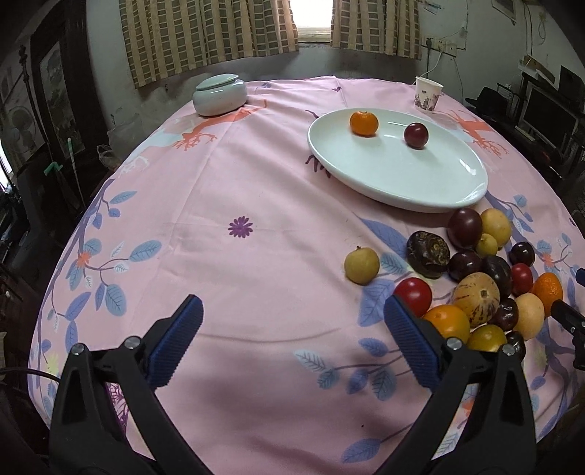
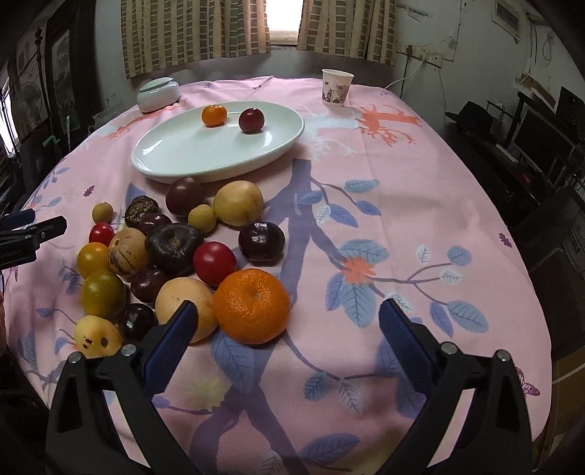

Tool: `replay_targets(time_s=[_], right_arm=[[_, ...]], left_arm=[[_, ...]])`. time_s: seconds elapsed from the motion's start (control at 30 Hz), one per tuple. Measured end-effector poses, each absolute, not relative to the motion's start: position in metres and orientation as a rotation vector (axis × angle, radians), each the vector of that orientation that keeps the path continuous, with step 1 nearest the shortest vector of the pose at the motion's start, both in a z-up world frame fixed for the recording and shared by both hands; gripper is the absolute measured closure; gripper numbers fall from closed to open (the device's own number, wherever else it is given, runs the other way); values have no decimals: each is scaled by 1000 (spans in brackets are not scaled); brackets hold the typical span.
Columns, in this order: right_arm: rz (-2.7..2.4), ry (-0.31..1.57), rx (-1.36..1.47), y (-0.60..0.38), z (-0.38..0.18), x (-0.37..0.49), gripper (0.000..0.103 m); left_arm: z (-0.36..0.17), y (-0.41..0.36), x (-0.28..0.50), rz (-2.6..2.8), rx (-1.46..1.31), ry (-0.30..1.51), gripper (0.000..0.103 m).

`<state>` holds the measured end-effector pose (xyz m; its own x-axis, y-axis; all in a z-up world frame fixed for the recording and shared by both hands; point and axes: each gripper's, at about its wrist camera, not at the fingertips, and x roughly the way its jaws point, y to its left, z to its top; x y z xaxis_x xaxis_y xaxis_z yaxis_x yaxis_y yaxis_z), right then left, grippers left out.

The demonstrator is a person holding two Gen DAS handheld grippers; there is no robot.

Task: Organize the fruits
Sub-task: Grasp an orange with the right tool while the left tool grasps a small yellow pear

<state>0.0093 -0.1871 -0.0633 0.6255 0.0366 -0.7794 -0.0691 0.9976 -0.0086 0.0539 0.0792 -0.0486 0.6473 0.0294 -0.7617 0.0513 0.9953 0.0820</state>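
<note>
— Both claws stand open, yes? I see the left gripper (image 1: 292,329) with its blue pads (image 1: 179,339) wide apart and only pink cloth between them.

— Yes, and the right gripper (image 2: 287,329) is the same, nothing is held. Its left pad is just in front of a pale yellow fruit (image 2: 184,308), and a big mandarin (image 2: 251,306) lies just beside this fruit, ahead of the open jaws.

— Where are the other fruits?

— They make a loose pile of fruits (image 2: 164,248) on the tablecloth (image 2: 402,182): red tomatoes, dark plums, yellow ones, one striped melon (image 2: 128,252). Behind the pile is the white oval plate (image 2: 175,153).

— Is the plate filled?

— Only two pieces lie on it: a small orange (image 2: 214,115) and a dark red plum (image 2: 251,120), near each other but apart.

— And farther?

— One lidded ceramic jar (image 1: 219,94) and one paper cup (image 1: 427,94) stand at the far edge of the table, below the curtains (image 2: 197,33).
</note>
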Motion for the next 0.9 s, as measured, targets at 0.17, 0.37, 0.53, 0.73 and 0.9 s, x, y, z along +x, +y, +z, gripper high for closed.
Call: replay_targets(time_s=[0.17,0.37,0.53,0.73,0.9], right_arm=[[143,949,37,-190,-69,13,44],[181,989,122,-198,-77,34,44],[206,1000,157,-198,-75,31,57],[144,978,65,-199,-66,7,57],[150,999,101,-206,-78,7,56]], left_arm=[[-48,85,54,1,95,874,2],[-51,75,61,-40,95,885,2],[-54,77,67,-18,110,896,2],[-54,80,81,-30,88,907,2],[-63,63,95,-92,70,937,3]])
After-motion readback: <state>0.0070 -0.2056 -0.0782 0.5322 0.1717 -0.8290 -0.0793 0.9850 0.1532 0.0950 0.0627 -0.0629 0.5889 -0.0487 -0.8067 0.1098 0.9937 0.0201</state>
